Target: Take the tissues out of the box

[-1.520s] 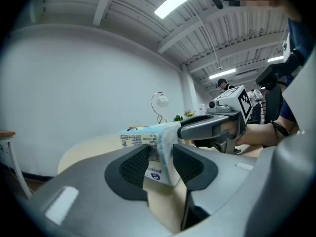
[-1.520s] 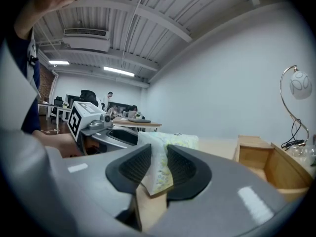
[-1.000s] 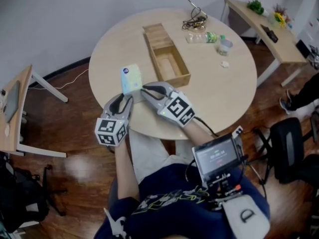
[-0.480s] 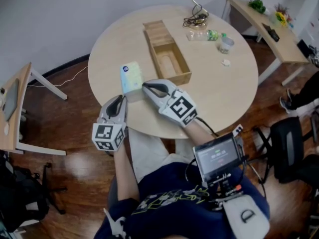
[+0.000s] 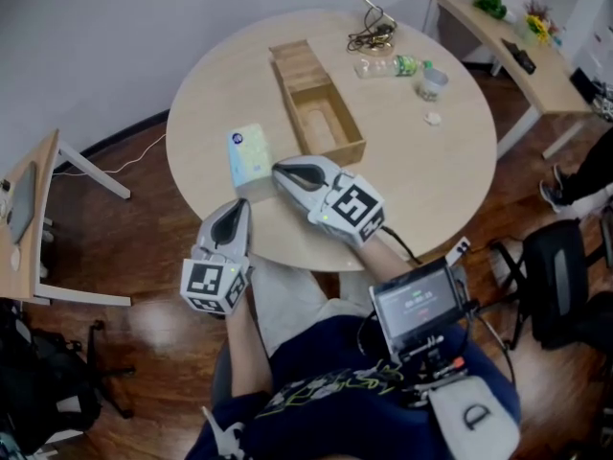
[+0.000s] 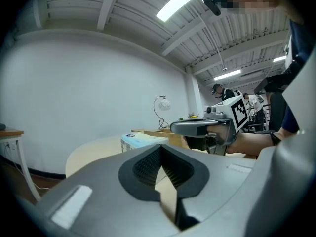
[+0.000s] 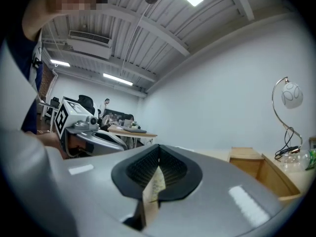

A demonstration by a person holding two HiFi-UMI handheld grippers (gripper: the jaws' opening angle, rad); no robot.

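Round tabletop (image 5: 421, 171) carries the tissue pack (image 5: 249, 153) at its near left edge, outside the apparently empty wooden box (image 5: 337, 154), so removal appears complete; left gripper (image 5: 237, 205) and right gripper (image 5: 280, 171) have jaws together, holding nothing.

The grey plastic right gripper (image 7: 158, 152) fills the lower frame. Its jaws are closed together, and the black ribbed pads (image 7: 173, 169) meet at the tips. A thin pale sliver shows in the slot below them; what it is cannot be told. To its right lies an open light wooden box (image 7: 266, 174), with a curved metal lamp with a round white shade (image 7: 290, 95) beyond. To its left hangs the grey left gripper (image 7: 118, 142), bearing a black-and-white marker cube (image 7: 69, 115).
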